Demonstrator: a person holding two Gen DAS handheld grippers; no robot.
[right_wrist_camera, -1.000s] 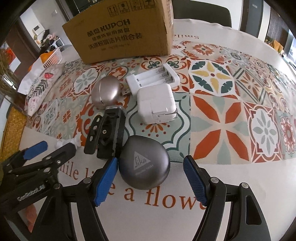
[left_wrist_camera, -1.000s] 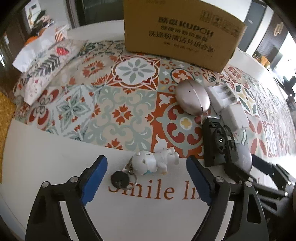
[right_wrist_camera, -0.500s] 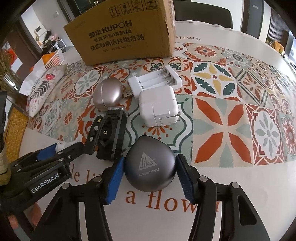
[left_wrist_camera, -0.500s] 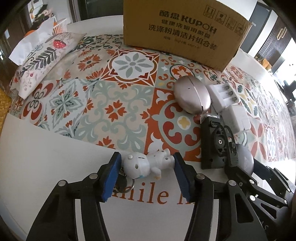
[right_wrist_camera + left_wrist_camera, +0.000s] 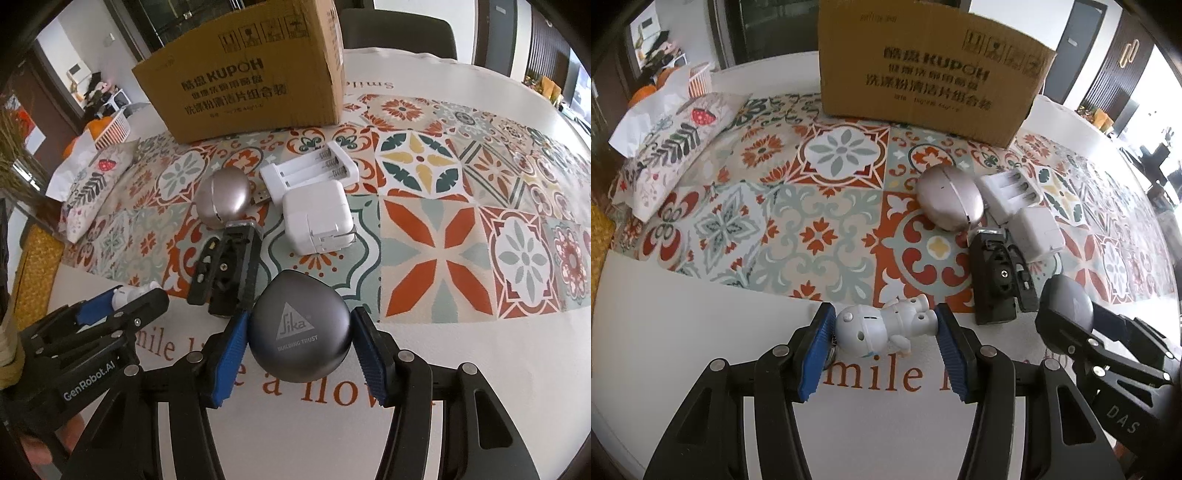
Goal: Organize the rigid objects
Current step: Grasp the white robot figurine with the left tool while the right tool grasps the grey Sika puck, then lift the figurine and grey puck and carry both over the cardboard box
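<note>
The white figurine (image 5: pixel 882 326) lay on its side on the white border of the tablecloth (image 5: pixel 683 332), just short of the patterned tiles, and the left gripper (image 5: pixel 884 328) was clamped on it: one blue pad (image 5: pixel 818 349) pressed against its round head, the other against its feet. A key ring peeked out behind the head pad (mostly hidden, so little more could be told of it). In the right wrist view only a small white part of the figurine showed between the left gripper's pads.

The grey teardrop case (image 5: pixel 299 328), marked with a Sika logo, sat on the same white border near the printed orange lettering. The right gripper (image 5: pixel 299 339) had closed on it, with a blue pad touching each flank.

Beyond the case, on the tiled pattern, a black clamp-like mount (image 5: pixel 229 269) lay just beside it. Farther back stood a white charger cube (image 5: pixel 317 218), a white battery holder (image 5: pixel 310 170) touching it from behind, and a rose-metallic oval case (image 5: pixel 223 197) to their left. A cardboard box (image 5: pixel 251 77) printed KUPOH stood upright at the far end of the tablecloth, and a floral fabric pouch (image 5: pixel 672 147) rested well apart at the left edge.
</note>
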